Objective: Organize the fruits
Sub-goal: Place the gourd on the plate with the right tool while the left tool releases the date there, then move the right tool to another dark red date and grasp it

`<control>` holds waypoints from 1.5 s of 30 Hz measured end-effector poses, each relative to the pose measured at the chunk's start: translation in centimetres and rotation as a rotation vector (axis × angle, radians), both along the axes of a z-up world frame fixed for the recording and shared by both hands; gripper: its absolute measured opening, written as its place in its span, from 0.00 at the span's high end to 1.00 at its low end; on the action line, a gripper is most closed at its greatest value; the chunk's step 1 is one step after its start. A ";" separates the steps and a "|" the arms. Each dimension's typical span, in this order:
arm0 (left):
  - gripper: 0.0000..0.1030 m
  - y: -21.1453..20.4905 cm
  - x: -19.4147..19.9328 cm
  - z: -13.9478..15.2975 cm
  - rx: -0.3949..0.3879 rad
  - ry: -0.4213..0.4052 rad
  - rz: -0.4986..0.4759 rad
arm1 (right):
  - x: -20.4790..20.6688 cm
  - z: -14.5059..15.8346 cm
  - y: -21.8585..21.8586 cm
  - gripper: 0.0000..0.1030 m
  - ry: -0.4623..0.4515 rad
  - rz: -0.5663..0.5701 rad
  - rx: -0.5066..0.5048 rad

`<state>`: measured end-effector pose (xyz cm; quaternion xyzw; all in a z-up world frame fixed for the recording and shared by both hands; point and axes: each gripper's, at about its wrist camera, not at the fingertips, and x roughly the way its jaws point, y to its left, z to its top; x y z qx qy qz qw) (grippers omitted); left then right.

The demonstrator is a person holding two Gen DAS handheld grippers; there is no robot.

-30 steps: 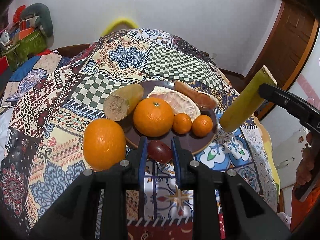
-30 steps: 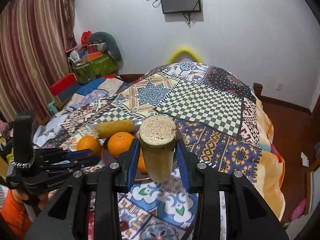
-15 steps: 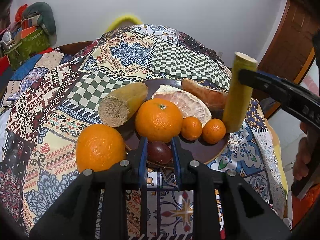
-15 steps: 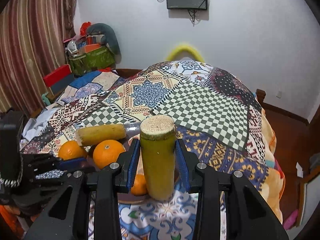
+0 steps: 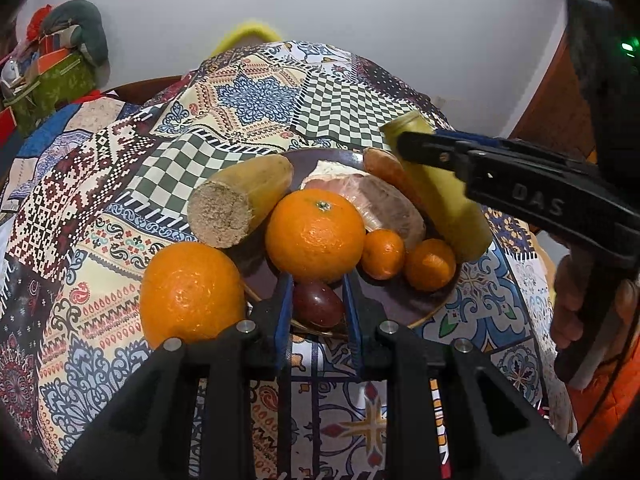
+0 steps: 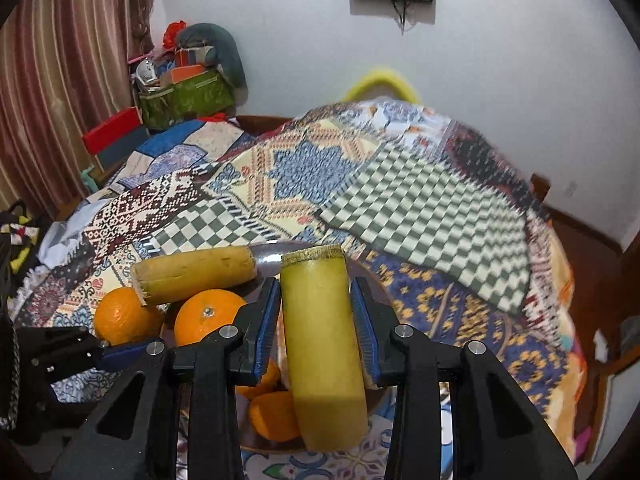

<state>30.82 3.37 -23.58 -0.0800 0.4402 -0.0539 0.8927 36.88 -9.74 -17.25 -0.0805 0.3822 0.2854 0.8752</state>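
- The left gripper [image 5: 317, 305] pinches a dark red fruit [image 5: 318, 305] over the brown plate [image 5: 400, 304] at its 6 o'clock rim — low, ready to set down.
- The right gripper [image 6: 318, 320] clamps a sugarcane piece [image 6: 322, 344], tilted over the plate's 3 o'clock edge, probably to lay it flat.
- A second cane [image 5: 240, 200] lies at 10 o'clock, oranges [image 5: 316, 234] at centre — one orange [image 5: 190, 294] is off-plate at 8 o'clock.

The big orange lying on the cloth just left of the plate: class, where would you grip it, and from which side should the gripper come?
Grip the big orange across its widest middle, coming from above. It is round, so only the widest part keeps the pads from sliding off. Its right side sits close against the plate rim and the left gripper, so a sideways approach looks cramped; the top is free.
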 end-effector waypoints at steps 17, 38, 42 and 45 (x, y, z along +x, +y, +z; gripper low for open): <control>0.66 0.0 -2.1 2.2 -0.006 -0.043 0.003 | -1.6 1.9 -0.9 0.68 0.019 0.018 0.040; 0.49 3.2 -9.8 5.3 0.048 -0.083 0.068 | -10.3 2.8 -5.4 0.55 0.001 -0.073 0.041; 0.48 3.5 -11.3 4.3 0.039 -0.052 0.070 | -12.0 1.5 -5.5 0.51 0.040 -0.075 0.041; 0.48 3.4 -12.0 3.4 0.027 -0.026 0.067 | -13.1 -0.1 -5.3 0.51 0.093 -0.065 0.034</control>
